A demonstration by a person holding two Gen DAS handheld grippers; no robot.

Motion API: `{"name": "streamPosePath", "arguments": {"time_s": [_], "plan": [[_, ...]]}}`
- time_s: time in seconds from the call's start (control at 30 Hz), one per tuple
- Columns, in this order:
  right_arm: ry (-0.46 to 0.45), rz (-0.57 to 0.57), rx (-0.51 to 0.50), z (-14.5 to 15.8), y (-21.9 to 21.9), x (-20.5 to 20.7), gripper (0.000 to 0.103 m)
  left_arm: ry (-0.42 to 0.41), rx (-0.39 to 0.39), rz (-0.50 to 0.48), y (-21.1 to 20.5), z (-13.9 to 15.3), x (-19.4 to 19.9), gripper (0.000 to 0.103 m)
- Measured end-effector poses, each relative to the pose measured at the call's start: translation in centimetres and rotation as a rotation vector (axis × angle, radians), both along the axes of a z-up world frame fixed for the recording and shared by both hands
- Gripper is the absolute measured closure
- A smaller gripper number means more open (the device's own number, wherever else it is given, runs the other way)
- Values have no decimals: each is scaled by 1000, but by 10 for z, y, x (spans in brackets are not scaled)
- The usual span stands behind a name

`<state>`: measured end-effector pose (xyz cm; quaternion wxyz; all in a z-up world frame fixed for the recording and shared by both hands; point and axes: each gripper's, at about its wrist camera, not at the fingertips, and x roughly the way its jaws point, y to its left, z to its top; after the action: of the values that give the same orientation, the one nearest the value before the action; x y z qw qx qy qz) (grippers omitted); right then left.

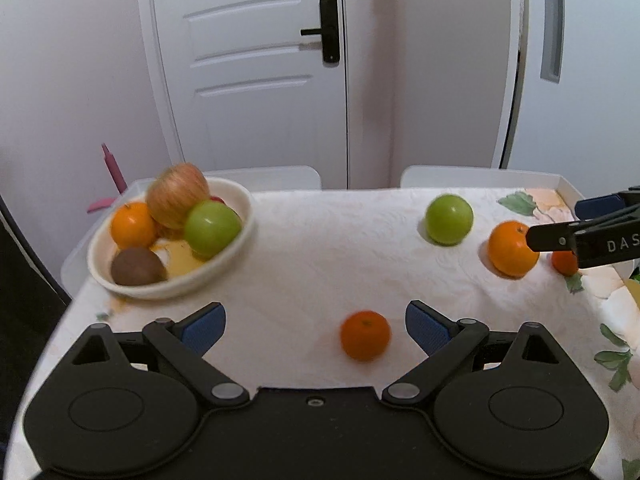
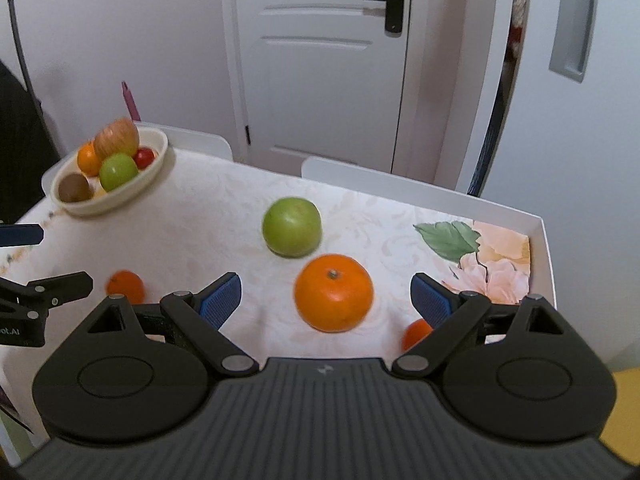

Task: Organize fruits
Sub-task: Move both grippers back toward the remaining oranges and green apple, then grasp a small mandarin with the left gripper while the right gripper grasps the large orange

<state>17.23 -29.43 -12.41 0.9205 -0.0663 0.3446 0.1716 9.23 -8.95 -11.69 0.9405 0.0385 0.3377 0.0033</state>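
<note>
Left gripper (image 1: pixel 315 330) spread wide, nothing held, low over the near table edge; small orange tangerine (image 1: pixel 365 335) sits on the cloth just inside its right blue pad (image 1: pixel 426 328), not touching. Right gripper (image 2: pixel 326 298) also spread wide and empty, with the large round orange (image 2: pixel 333 293) between its pads, clear gaps both sides. Another small orange fruit (image 2: pixel 416 333) is partly hidden behind its right finger, near the table's right raised white rim (image 2: pixel 546 256). Round green apple (image 2: pixel 291 227) just beyond the large orange, apart from it. White patterned tablecloth (image 1: pixel 320 248) is open through the middle. Far left corner: cream oval ceramic bowl (image 1: pixel 240 240) close to the table edge, holding a red-yellow apple (image 1: pixel 178 194), green apple, orange, brown round fruit (image 1: pixel 137 266).
</note>
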Motion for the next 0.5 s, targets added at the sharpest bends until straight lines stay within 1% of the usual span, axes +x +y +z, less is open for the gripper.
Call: {"name": "streamPosePath", "arguments": {"time_s": [0.03,0.13,0.27,0.37,0.4,0.5], "plan": [[0,5,-3,-3,-1,2,0,3,2,3,-4,-5,1,7],[10,22,-7,-15,-5,9,0,16,-3,7,-15,-19,7,13],[16,31,-12,-26,-5,16,0,33,-9,23,-21,-32,15,28],[23,38,-10,-31,-6,21,0,45,-15,31,-23,-40,18,36],[23,40,-11,-32,-6,22,0,49,-16,31,-23,-42,19,42],[25,51,-15,-35,-5,24,0,57,-19,33,-23,-46,21,51]]}}
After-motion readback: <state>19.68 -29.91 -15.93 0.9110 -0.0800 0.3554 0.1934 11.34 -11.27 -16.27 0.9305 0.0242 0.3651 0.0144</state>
